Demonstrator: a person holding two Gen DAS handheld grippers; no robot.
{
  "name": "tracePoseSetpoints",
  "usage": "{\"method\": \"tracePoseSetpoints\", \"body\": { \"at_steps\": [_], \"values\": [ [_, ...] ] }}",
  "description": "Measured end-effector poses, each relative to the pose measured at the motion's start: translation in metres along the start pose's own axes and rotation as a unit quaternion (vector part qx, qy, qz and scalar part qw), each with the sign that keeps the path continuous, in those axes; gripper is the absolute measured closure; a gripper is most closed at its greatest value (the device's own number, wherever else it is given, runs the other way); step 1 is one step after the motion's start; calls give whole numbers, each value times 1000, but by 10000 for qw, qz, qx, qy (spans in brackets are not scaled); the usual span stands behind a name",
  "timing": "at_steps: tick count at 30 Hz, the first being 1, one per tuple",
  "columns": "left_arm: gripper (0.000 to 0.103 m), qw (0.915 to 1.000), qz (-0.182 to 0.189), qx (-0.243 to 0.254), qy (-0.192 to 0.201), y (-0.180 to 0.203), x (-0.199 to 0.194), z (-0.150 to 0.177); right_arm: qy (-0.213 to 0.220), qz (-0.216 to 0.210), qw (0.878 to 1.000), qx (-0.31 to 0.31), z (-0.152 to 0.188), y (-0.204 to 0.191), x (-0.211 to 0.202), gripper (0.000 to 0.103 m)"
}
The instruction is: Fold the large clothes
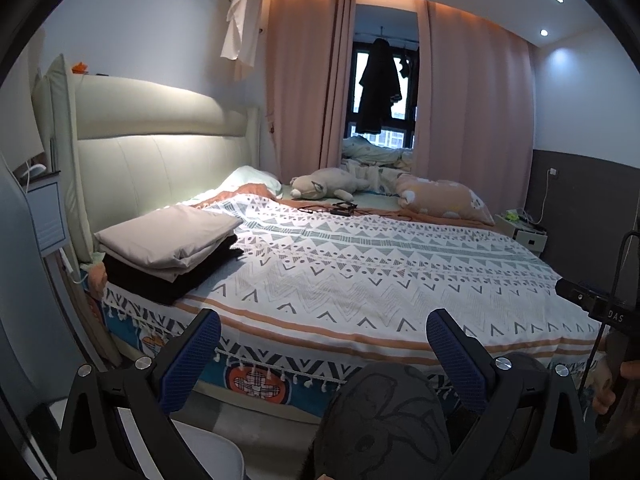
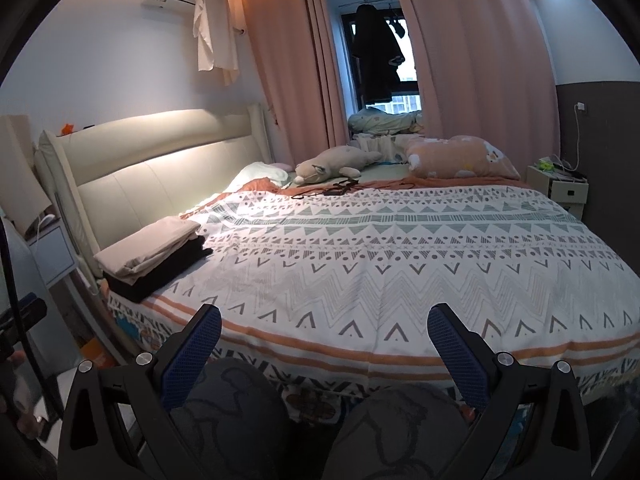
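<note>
Left gripper (image 1: pixel 323 330) and right gripper (image 2: pixel 324 328): blue-padded fingers spread apart, empty, hovering off near bed edge. Folded beige cloth (image 1: pixel 168 236) stacked on folded black garment (image 1: pixel 168 276), at headboard-side corner of white zigzag-patterned bedspread (image 1: pixel 360 264). Bedspread middle bare.

- The right gripper (image 2: pixel 324 344) hangs above the bed's near edge, its blue-padded fingers (image 2: pixel 192 356) spread wide with nothing between them.
- A patterned bedspread (image 2: pixel 380 256) covers the bed, hanging over its near edge.
- At the bed's near-left corner, by the headboard (image 2: pixel 160 168), a folded beige cloth (image 2: pixel 148 250) lies on top of a folded black garment (image 2: pixel 164 272).
- Along the far edge lie a plush toy (image 2: pixel 336 164), a peach pillow (image 2: pixel 460 158) and dark cables (image 2: pixel 340 188).
- Grey-patterned knees (image 2: pixel 236 412) show just below the fingers.
</note>
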State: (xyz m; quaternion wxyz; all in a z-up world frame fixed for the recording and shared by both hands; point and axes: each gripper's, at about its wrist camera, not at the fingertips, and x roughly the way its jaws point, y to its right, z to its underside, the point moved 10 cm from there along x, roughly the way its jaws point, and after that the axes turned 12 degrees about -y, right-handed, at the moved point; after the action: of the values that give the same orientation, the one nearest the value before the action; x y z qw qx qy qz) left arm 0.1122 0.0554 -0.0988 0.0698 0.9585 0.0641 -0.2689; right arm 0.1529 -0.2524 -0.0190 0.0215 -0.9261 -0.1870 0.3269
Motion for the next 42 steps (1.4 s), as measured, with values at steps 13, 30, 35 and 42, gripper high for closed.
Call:
{"method": "tracePoseSetpoints", "body": {
  "at_steps": [13, 30, 35, 42],
  "values": [
    [0, 10000, 14, 5, 12, 1, -4, -1, -87, -66, 9999, 86, -2, 2, 5, 0],
    [0, 10000, -59, -5, 48, -5, -19, 3, -117, -188, 9997, 102, 1, -11, 6, 0],
    [0, 10000, -55, -4, 45, -5, -20, 3, -128, -182, 9997, 93, 3, -13, 5, 0],
    [0, 9999, -84, 53, 33, -4, -20, 4, -123, -192, 9997, 108, 2, -14, 5, 0]
  ]
}}
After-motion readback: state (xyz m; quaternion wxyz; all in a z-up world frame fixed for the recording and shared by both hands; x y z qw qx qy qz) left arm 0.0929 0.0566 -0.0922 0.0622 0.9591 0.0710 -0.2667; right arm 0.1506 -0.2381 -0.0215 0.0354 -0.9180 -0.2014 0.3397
